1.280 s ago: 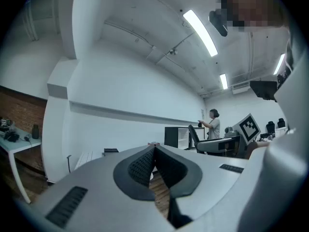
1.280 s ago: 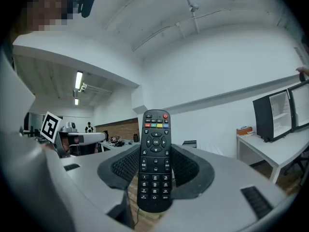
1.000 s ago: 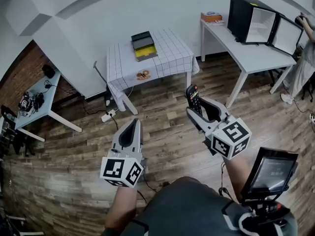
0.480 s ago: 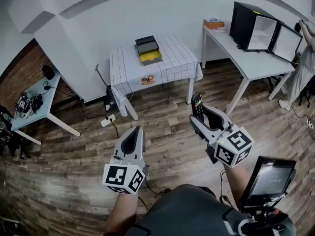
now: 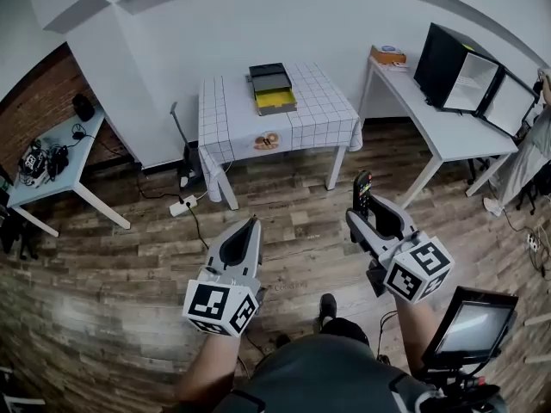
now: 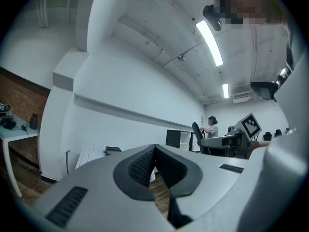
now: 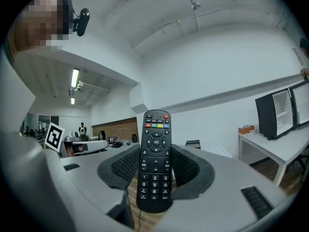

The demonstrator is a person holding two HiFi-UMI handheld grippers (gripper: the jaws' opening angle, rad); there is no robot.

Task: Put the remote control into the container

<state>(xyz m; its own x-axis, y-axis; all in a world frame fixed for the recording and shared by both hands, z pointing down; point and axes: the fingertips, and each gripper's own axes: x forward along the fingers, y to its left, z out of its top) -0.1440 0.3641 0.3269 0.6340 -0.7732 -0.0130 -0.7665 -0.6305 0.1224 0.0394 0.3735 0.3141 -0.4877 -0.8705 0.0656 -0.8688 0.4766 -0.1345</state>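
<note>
The remote control (image 7: 155, 161) is pinched upright in the right hand-held gripper (image 7: 155, 177); the left hand-held gripper (image 6: 154, 164) is pressed together, empty; the container (image 5: 273, 89) is seen on the bench (image 5: 320, 117) at upper centre, well apart; held low, the remote control could be tipped out during the carry.

Floor: dark wood planks (image 5: 129, 282).
Centre table (image 5: 318, 119): draped in a white checked cloth, against the white wall.
Small brown item (image 5: 266, 140): near the cloth's front edge, too small to identify.
White desk (image 5: 430, 119): at right, bearing a black cabinet (image 5: 452, 63) with its door open and an orange box (image 5: 388, 55).
Pale blue side table (image 5: 52, 175): at left, cluttered, before a brick wall (image 5: 34, 93).
Power strip (image 5: 181, 206): on the floor near the centre table's left legs.
</note>
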